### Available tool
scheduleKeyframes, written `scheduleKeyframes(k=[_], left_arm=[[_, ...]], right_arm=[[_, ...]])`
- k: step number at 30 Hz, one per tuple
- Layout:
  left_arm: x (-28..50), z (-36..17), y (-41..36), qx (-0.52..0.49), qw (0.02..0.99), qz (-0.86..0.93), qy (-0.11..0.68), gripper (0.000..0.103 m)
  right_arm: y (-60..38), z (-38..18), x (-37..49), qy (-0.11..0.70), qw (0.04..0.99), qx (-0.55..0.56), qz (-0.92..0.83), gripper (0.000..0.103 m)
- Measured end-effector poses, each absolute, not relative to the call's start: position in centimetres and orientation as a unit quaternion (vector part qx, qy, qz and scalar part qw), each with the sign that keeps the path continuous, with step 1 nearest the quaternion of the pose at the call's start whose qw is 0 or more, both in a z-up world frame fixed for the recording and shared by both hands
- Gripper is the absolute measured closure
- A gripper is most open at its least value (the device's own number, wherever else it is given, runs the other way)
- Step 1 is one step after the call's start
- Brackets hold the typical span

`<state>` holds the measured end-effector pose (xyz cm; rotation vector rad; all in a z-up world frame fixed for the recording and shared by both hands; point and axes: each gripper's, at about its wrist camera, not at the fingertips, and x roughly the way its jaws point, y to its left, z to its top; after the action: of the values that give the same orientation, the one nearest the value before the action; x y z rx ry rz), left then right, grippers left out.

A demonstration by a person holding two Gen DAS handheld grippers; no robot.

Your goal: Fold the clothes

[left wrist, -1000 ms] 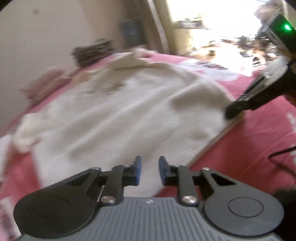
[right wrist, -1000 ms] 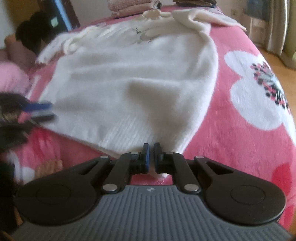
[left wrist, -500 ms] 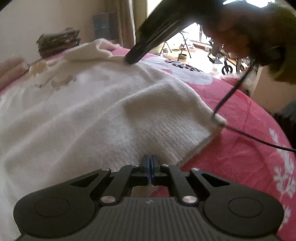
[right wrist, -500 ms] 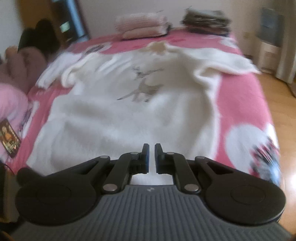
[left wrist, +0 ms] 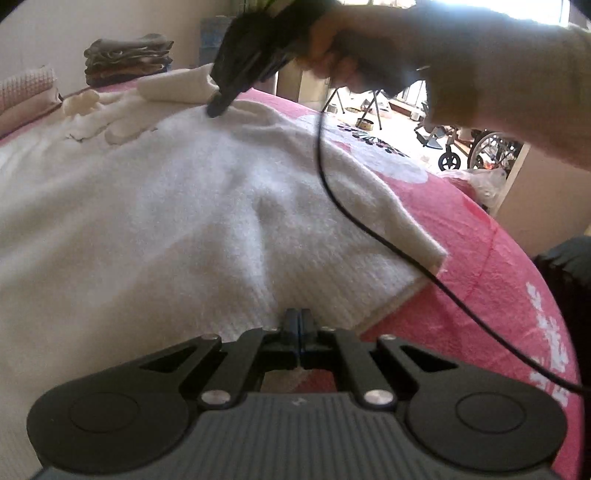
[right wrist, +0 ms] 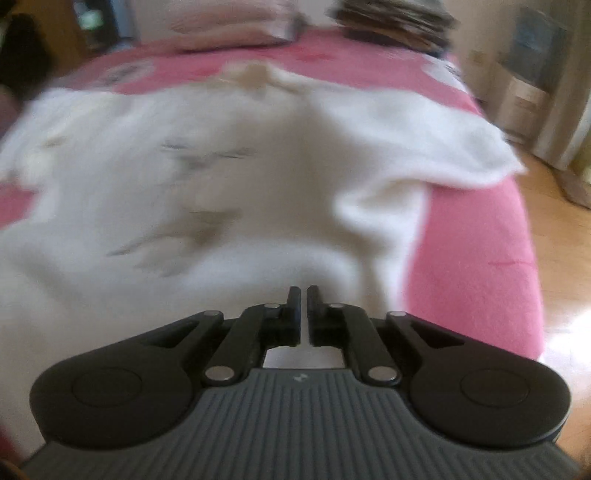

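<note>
A white fluffy sweater [left wrist: 192, 206] lies spread flat on a pink bed, its ribbed hem toward me. My left gripper [left wrist: 299, 317] is shut at the hem edge; whether it pinches the fabric I cannot tell. My right gripper [left wrist: 216, 109], held in a hand, shows in the left wrist view with its tip down on the sweater near the right sleeve [left wrist: 177, 86]. In the right wrist view the right gripper [right wrist: 303, 295] is nearly shut and empty over the sweater's chest [right wrist: 192, 229], with the sleeve [right wrist: 443, 147] ahead right. That view is blurred.
The pink flowered bedcover [left wrist: 480, 295] drops off at the right. Folded clothes are stacked at the bed's far end [left wrist: 127, 57] [right wrist: 391, 18]. A black cable [left wrist: 369, 229] trails across the sweater. A wheelchair [left wrist: 476, 147] and wooden floor [right wrist: 554, 258] lie beyond.
My left gripper closed and settled at the sweater hem. My right gripper left the hem and moved forward up the sweater toward the right sleeve and collar.
</note>
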<state>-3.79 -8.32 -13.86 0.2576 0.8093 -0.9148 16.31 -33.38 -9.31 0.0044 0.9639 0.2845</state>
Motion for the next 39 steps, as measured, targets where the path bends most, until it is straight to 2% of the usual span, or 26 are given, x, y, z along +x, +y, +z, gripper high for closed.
scheduleKeyframes(k=[3,5,7,12,15,18,21,26,27,28,33,36,39], left_arm=[[-3.6,-14.0,-8.3,0.111,0.811,-0.429,0.381,0.103],[-3.5,-14.0,-8.3,0.109,0.811,-0.429,0.382,0.103],[-3.3,-14.0,-8.3,0.102,0.811,-0.427,0.386,0.103],[-3.5,-14.0,-8.3,0.103,0.813,-0.426,0.382,0.103],[-3.6,-14.0,-8.4,0.106,0.814,-0.427,0.379,0.103],[-3.6,-14.1,-8.4,0.111,0.814,-0.429,0.375,0.103],[-3.7,-14.0,-8.4,0.117,0.815,-0.43,0.371,0.103],[-3.8,-13.9,-8.4,0.121,0.816,-0.43,0.368,0.103],[-3.7,-13.9,-8.3,0.119,0.815,-0.43,0.368,0.103],[-3.6,-13.9,-8.2,0.117,0.815,-0.43,0.369,0.103],[-3.4,-14.0,-8.1,0.11,0.813,-0.433,0.373,0.103],[-3.6,-13.9,-8.1,0.112,0.813,-0.435,0.37,0.103],[-3.7,-14.0,-7.9,0.109,0.813,-0.438,0.368,0.103]], right_arm=[[-29.5,-9.7,13.8,0.507,0.824,0.023,0.253,0.099],[-26.3,-12.0,13.6,0.527,0.803,-0.026,0.278,0.103],[-25.6,-13.2,15.4,0.495,0.826,-0.061,0.262,0.103],[-29.1,-12.5,21.5,0.483,0.854,0.06,0.183,0.103],[-27.2,-10.9,19.1,0.493,0.84,0.021,0.227,0.099],[-23.8,-11.1,15.7,0.535,0.771,0.04,0.344,0.099],[-20.6,-13.1,15.0,0.543,0.756,-0.022,0.365,0.103],[-21.9,-12.4,21.4,0.491,0.822,0.059,0.282,0.103],[-21.4,-11.9,21.4,0.493,0.817,0.058,0.293,0.103],[-21.0,-11.4,21.3,0.496,0.811,0.058,0.305,0.098],[-16.4,-10.8,19.4,0.526,0.752,0.013,0.398,0.098],[-14.2,-12.5,21.7,0.509,0.781,-0.024,0.361,0.103],[-14.6,-12.3,26.0,0.507,0.797,0.061,0.324,0.103]])
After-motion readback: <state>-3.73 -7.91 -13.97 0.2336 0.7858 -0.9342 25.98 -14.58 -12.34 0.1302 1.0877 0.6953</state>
